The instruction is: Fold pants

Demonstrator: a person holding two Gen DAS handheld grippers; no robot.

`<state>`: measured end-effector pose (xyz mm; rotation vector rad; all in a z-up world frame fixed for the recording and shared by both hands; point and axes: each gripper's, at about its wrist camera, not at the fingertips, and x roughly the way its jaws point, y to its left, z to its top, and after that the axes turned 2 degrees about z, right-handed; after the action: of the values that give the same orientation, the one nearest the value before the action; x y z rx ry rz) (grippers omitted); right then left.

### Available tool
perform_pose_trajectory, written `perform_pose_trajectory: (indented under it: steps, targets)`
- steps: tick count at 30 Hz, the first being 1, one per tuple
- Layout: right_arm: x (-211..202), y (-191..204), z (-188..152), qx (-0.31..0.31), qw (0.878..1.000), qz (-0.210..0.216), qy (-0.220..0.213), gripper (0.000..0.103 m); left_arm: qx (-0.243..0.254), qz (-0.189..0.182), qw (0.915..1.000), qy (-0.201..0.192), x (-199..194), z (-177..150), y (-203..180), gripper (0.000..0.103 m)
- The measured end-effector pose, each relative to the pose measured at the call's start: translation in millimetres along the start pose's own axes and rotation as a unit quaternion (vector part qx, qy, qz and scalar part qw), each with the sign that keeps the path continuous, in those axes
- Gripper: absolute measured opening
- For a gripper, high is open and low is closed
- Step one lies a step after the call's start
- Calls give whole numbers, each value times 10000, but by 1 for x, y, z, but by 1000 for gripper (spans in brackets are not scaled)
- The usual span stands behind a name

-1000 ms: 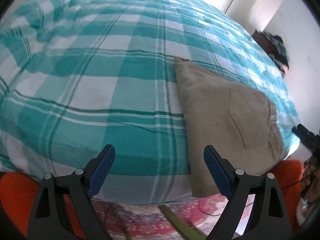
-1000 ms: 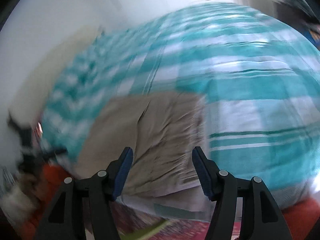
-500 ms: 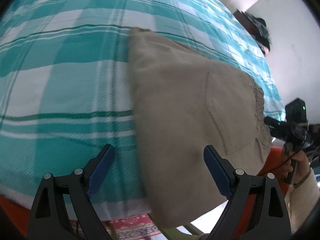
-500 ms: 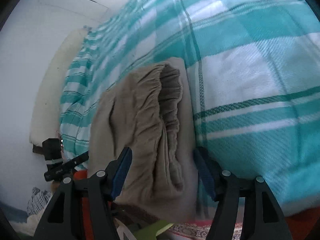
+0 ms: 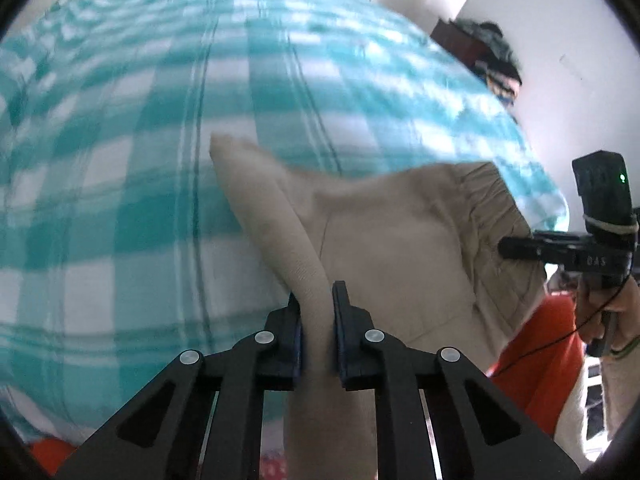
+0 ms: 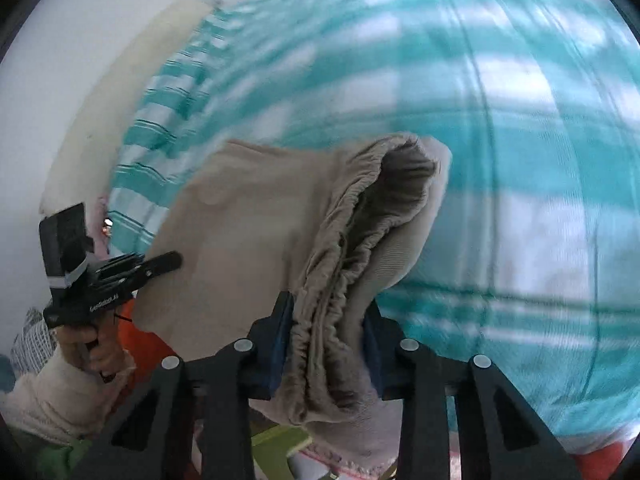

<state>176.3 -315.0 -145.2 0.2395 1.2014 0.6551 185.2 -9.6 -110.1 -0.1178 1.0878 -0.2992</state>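
Folded beige pants [image 5: 392, 240] lie at the near edge of a bed, partly lifted. My left gripper [image 5: 317, 312] is shut on the folded side edge of the pants, and the cloth rises between its jaws. My right gripper [image 6: 326, 320] is shut on the gathered elastic waistband [image 6: 360, 232] of the pants [image 6: 248, 216]. The right gripper also shows in the left wrist view [image 5: 576, 248], at the waistband end. The left gripper shows in the right wrist view [image 6: 116, 272], at the far side of the pants.
The bed is covered by a teal and white checked sheet [image 5: 120, 184], also seen in the right wrist view [image 6: 520, 160]. The person's orange clothing [image 5: 536, 348] is close below the bed edge. A dark cabinet with clutter [image 5: 484, 48] stands by the far wall.
Both grippers were open above the pants and have closed on them. The left one took the side fold, the right one the waistband, and the near edge has lifted off the bed.
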Motion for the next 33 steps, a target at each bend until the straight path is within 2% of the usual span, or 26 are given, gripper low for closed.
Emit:
perform_pose_trajectory:
  steps: [3,6,8,10,11,12,13,14,15,16,17,19,21,24,26,27,29,33]
  targets:
    - [-12,23,29,-177,9994,152,-268,32,-82,7,9993,-356,-16,40,20,11]
    - [-15,39,79,-433,9971,186,-590,32,-115,165,9966,-794,-27,87,41,11]
    - [-14,45,118,-539,9945,226,-863,32,-69,400,9923,-1167,-30,121,53,12]
    - [-13,47,157,-656,9917,246,-1078,32,36,712,9873,-1422,-24,143,60,17]
    - [-9,46,174,-677,9904,253,-1178,32,54,926,9840,-1521,-18,151,66,33]
    - [-4,45,189,-685,9896,276,-1236,34,45,1182,9806,-1562,-8,156,74,63]
    - [4,40,205,-693,9900,229,-1208,39,-1,1411,9776,-1565,1,155,82,77]
    - [8,36,210,-677,9908,93,-1167,43,-44,1563,9754,-1554,7,151,87,87]
    - [13,26,215,-610,9915,-204,-1134,55,-80,1736,9731,-1510,14,142,94,87]
    - [14,19,216,-521,9907,-520,-1141,67,-85,1789,9732,-1441,19,135,97,87]
    - [12,10,211,-431,9885,-884,-1146,70,-105,1832,9733,-1381,22,124,100,88]
    - [4,0,194,-399,9840,-1262,-1190,83,-129,1994,9712,-1294,28,100,101,88]
    - [-4,-2,170,-535,9787,-1577,-1201,89,-53,2149,9694,-1188,31,76,91,89]
    - [-10,6,133,-777,9703,-1980,-1154,91,105,2184,9712,-946,26,52,63,96]
    - [-13,15,112,-852,9651,-2146,-1233,93,78,2391,9665,-932,14,46,45,97]
    - [-18,18,102,-881,9635,-2170,-1298,98,66,2541,9625,-949,8,42,37,99]
    - [-25,36,80,-932,9586,-2241,-1489,102,137,2722,9560,-1087,-7,31,19,99]
    - [-31,65,47,-945,9552,-2284,-1629,103,260,2377,9641,-1151,-35,13,-3,99]
